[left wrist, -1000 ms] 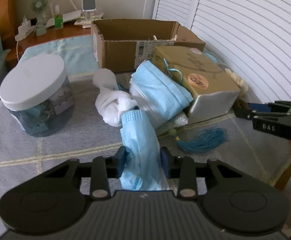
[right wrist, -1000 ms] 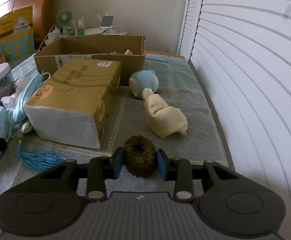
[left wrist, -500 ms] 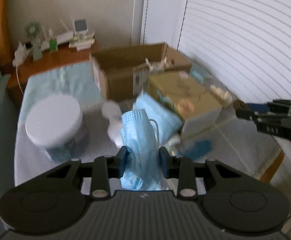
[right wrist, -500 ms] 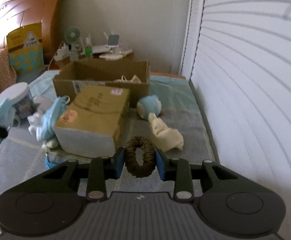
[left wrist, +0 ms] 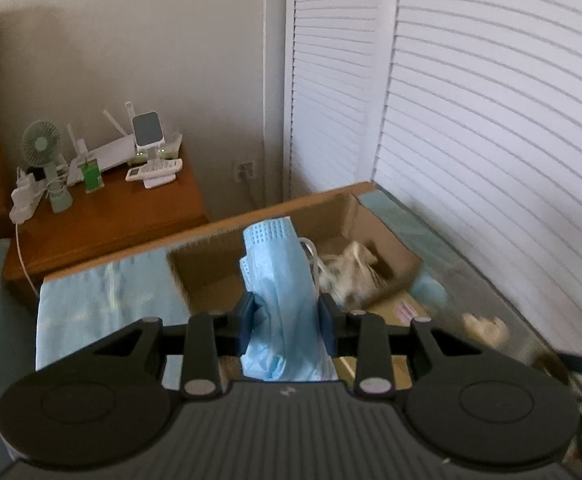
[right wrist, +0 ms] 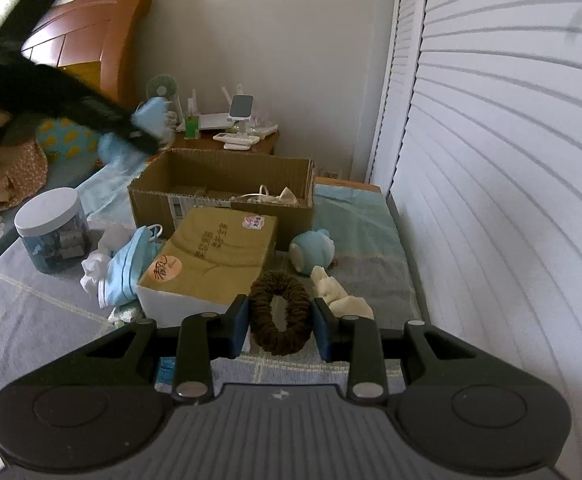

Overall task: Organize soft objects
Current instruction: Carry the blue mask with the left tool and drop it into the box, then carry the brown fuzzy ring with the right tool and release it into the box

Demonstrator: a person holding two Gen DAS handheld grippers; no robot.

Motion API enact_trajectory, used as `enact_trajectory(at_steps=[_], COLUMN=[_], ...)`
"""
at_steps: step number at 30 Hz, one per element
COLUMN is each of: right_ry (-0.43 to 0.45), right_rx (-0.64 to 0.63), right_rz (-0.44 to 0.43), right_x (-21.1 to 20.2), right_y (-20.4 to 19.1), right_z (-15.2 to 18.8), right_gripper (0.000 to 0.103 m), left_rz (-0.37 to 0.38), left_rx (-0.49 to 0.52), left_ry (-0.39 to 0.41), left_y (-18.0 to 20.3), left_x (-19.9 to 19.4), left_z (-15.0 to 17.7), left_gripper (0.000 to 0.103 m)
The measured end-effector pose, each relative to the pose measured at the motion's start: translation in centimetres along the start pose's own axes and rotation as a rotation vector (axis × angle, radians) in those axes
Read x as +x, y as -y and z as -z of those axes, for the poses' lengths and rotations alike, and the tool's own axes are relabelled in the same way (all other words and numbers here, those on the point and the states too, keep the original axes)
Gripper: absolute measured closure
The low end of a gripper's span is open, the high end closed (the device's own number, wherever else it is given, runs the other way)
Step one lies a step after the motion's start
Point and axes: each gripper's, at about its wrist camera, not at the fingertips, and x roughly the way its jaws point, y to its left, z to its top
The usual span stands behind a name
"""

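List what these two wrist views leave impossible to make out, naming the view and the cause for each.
- Left wrist view: the items inside the cardboard box are smeared by motion blur, and the blue mask covers part of them.
- Right wrist view: the left gripper is a dark blur; its jaws are unreadable.
- Right wrist view: the jar contents are too small to identify.
- Both views: the gripper bodies hide the near bed surface.

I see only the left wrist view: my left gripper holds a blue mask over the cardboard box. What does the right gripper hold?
Observer: The right gripper is shut on a dark brown hair tie.
Operator: Does another mask lie on the cloth?
Observer: Yes, a second blue mask leans against the tan box.
Operator: What stands near it?
Observer: A white-lidded jar, further left in the right wrist view.
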Motion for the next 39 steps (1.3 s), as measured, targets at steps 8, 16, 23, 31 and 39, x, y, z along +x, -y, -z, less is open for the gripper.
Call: enact_trajectory(at_steps=[8,16,23,31,39], right_ry=[0.007,0.003,0.008,0.019,0.019], right_rx=[-0.006,-0.004,0.000,0.005,-0.002], right_rz=[0.008,0.014,0.002,-0.038,-0.059], right_x=[0.0,0.2,0.4,1.0,3.0], right_y=[0.1,0.2,0.2,0.0,-0.2], right_z=[-0.6,-0.9,-1.1,-2.5,-4.7], right_gripper=[0.065,0.065,0.065,0.065,0.065], left_rz=[0.005,-0.057,-0.066,-0.043,-0.151], left_rx=[-0.059,-0.066,-0.061,-0.116,-0.093], left_ry=[-0.048,0.000,0.024,0.038,0.078], left_y=[-0.3,0.2,0.2,1.0,2.0], left_x=[5.7,7.4,2.8,-3.6,-7.3], left_z=[-2.5,-2.5,-0.6,5.0,9.0], left_gripper=[0.071,0.022,0.012,0.006,0.006])
